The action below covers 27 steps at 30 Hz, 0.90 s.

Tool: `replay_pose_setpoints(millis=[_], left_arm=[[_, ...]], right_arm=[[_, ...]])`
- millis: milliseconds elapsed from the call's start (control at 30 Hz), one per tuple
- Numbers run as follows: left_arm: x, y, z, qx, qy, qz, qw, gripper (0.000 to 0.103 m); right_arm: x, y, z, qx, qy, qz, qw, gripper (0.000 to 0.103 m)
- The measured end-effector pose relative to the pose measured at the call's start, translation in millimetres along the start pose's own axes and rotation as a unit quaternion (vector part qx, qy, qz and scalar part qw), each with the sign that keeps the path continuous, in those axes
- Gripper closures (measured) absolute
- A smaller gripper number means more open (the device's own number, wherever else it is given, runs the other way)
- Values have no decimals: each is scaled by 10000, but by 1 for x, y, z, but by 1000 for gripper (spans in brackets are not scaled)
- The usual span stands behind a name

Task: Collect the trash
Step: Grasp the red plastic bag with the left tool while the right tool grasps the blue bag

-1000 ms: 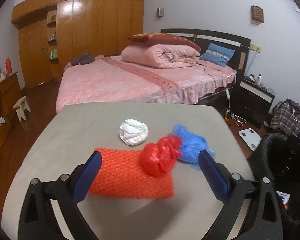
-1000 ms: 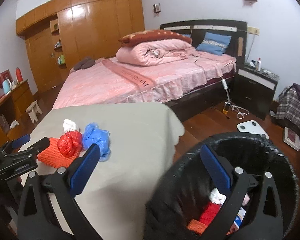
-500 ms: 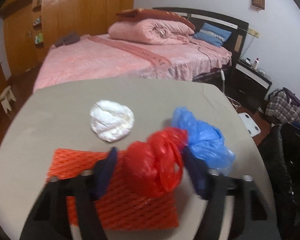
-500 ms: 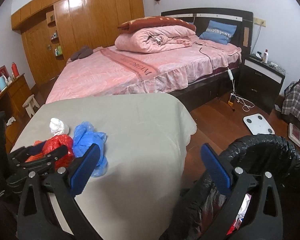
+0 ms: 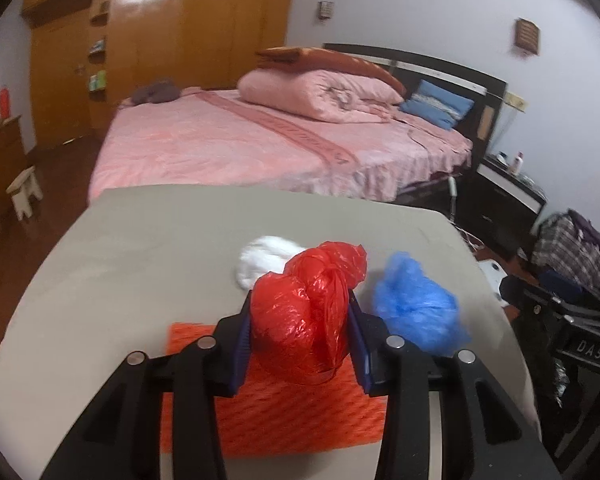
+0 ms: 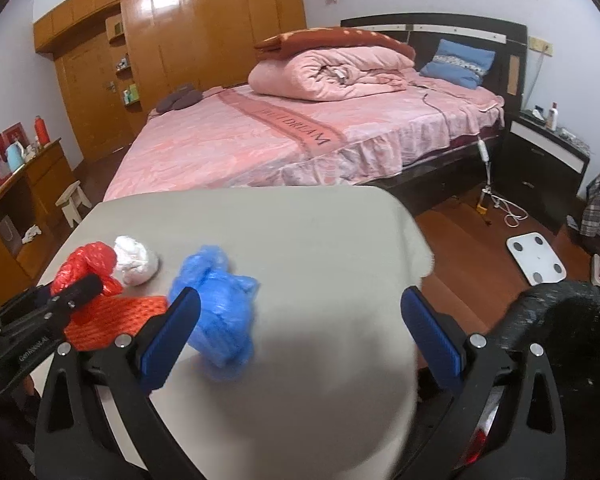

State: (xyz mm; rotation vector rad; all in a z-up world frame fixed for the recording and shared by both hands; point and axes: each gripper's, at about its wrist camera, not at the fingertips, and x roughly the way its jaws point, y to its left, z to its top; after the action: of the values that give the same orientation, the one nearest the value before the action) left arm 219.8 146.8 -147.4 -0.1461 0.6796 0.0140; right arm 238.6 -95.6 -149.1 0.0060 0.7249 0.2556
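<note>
Left tongs (image 5: 300,332) closing around red bag (image 5: 304,316), over orange mesh (image 5: 284,416)

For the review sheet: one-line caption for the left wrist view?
Left tongs closing around crumpled red bag above orange mesh, blue bag and white wad nearby.

Along the darker pink woven band (image 6: 296,128) that runs across the pink bedspread, dark capital letters stand upside down from here — the end reads "DREAM", the start too blurred to make out. On a black plate (image 5: 588,348) at the right edge of the left wrist view, pale letters read "DAS". Small pale lettering sits on the black arm of the left gripper (image 6: 34,350) — too fine to read.
</note>
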Motion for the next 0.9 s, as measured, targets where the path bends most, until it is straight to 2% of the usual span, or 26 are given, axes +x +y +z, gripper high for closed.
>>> replay_pose_setpoints(millis=[200, 533, 733, 800, 833, 900], left_arm=[[-1, 33, -9, -234, 90, 472, 9986, 62], [5, 45, -20, -251, 222, 737, 9967, 62], [9, 44, -22, -253, 262, 755, 9965, 62], [9, 44, -22, -248, 265, 760, 9964, 62], [9, 44, -22, -245, 265, 760, 9965, 62], [8, 43, -21, -237, 253, 760, 9965, 62]], right_arm=[[19, 22, -2, -95, 135, 161, 9997, 6], [51, 50, -7, -307, 432, 217, 9984, 6], [63, 56, -14, -421, 717, 381, 9958, 28], [64, 58, -14, -451, 780, 524, 9946, 45], [64, 60, -14, -474, 856, 673, 9929, 49], [62, 63, -15, -491, 907, 736, 9919, 54]])
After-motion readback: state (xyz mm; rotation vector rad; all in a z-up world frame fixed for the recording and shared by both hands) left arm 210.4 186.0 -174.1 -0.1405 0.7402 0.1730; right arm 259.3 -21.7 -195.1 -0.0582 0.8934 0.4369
